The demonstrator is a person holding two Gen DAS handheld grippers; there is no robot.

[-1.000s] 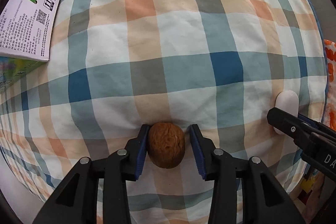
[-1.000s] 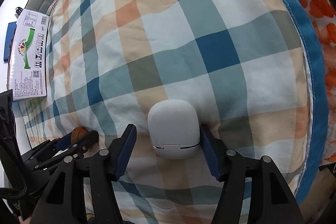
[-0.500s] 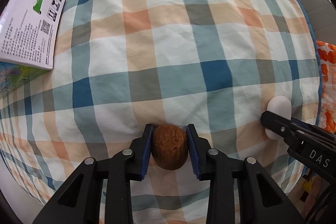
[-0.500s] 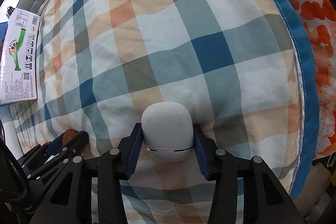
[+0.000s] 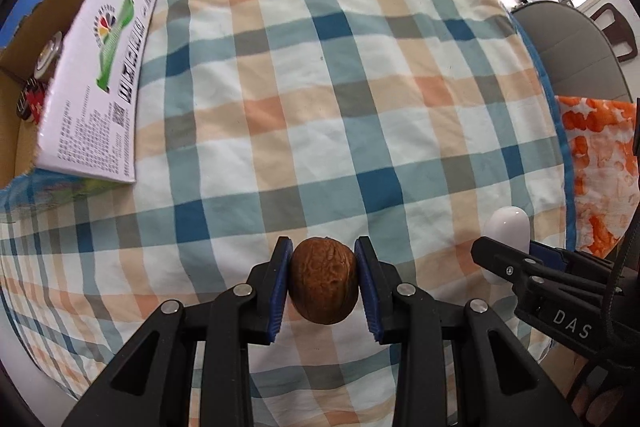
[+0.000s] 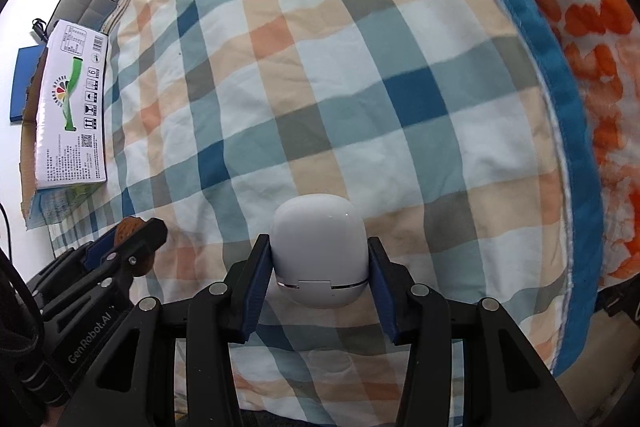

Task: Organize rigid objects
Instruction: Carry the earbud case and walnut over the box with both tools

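My left gripper [image 5: 322,247] is shut on a brown walnut [image 5: 322,282] and holds it above the plaid cloth [image 5: 340,99]. My right gripper [image 6: 318,245] is shut on a white earbud case [image 6: 318,251], also lifted off the cloth. In the left wrist view the white case [image 5: 507,227] shows at the right, between the right gripper's black fingers [image 5: 508,259]. In the right wrist view the walnut [image 6: 129,227] shows at the left, partly hidden by the left gripper's finger [image 6: 140,239].
An open cardboard box [image 5: 92,83] with a white printed flap lies at the cloth's left edge, with small items inside [image 5: 34,95]. It also shows in the right wrist view [image 6: 68,107]. An orange-patterned cloth [image 5: 600,179] lies to the right. A grey chair [image 5: 568,47] stands behind.
Both grippers closed on their objects, the left on the walnut and the right on the white case, then rose off the cloth. More of the room and the box is in view.
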